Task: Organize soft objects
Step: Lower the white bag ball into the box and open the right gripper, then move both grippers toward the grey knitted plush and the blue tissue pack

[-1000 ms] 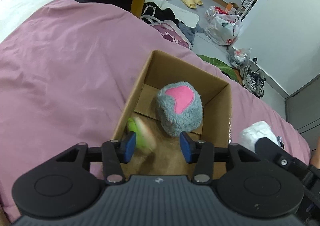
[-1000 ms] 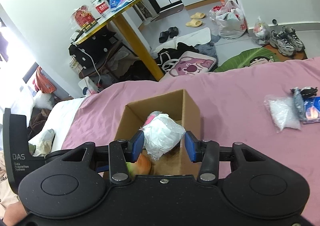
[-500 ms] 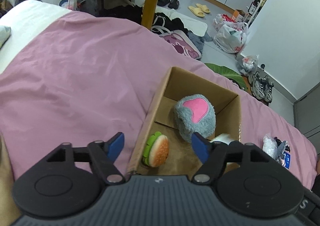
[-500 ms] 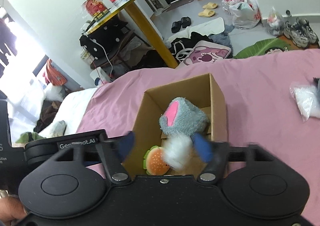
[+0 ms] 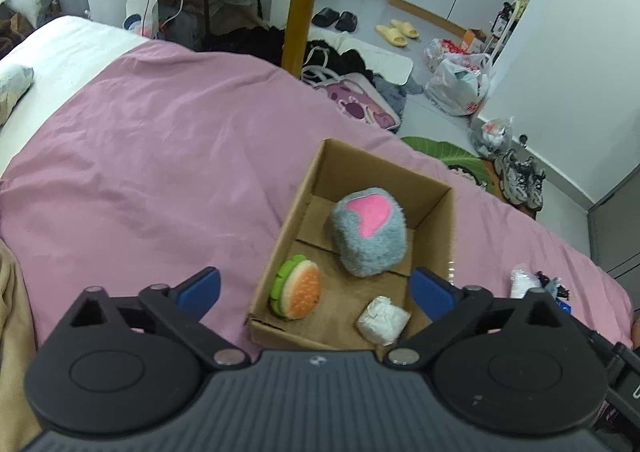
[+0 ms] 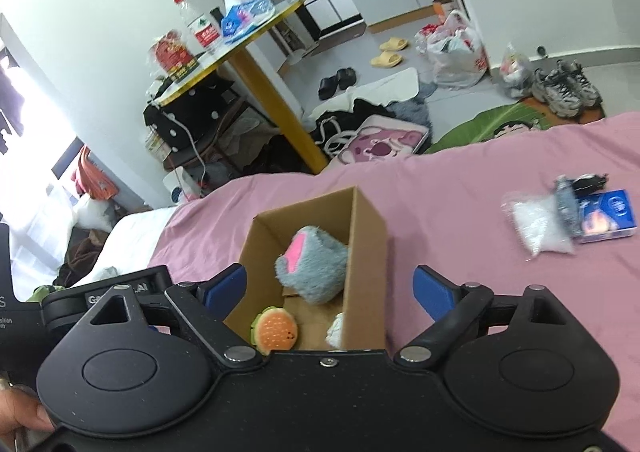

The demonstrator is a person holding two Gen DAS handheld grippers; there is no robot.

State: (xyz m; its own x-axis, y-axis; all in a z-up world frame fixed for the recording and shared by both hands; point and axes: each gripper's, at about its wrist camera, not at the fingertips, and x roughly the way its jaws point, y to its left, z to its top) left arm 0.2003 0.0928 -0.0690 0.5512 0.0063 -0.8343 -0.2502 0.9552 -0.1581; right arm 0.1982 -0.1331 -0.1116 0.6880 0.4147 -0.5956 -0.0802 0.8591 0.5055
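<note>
An open cardboard box (image 5: 304, 188) (image 6: 368, 236) sits on the pink bedspread. Inside it lie a grey plush with a pink patch (image 5: 370, 232) (image 6: 312, 266), a burger-shaped soft toy (image 5: 296, 288) (image 6: 274, 328) and a white wrapped bundle (image 5: 382, 320) (image 6: 335, 330). My left gripper (image 5: 316, 288) hovers open above the box's near end, nothing between its blue pads. My right gripper (image 6: 330, 286) is also open and empty, held over the box from the other side. A clear bag of white filling (image 6: 538, 224) (image 5: 522, 284) lies on the bedspread to the right.
Beside the bag lie a blue packet (image 6: 610, 214) and a small dark item (image 6: 586, 182). The pink bedspread (image 5: 160, 156) spreads wide to the left. Beyond the bed are a yellow-legged table (image 6: 280, 104), bags, shoes and clothes on the floor. A hand (image 6: 20, 416) holds the right gripper.
Both grippers let go of their loads and opened wide: the burger toy and the white bundle now lie in the box. Both grippers have pulled back and up from it.
</note>
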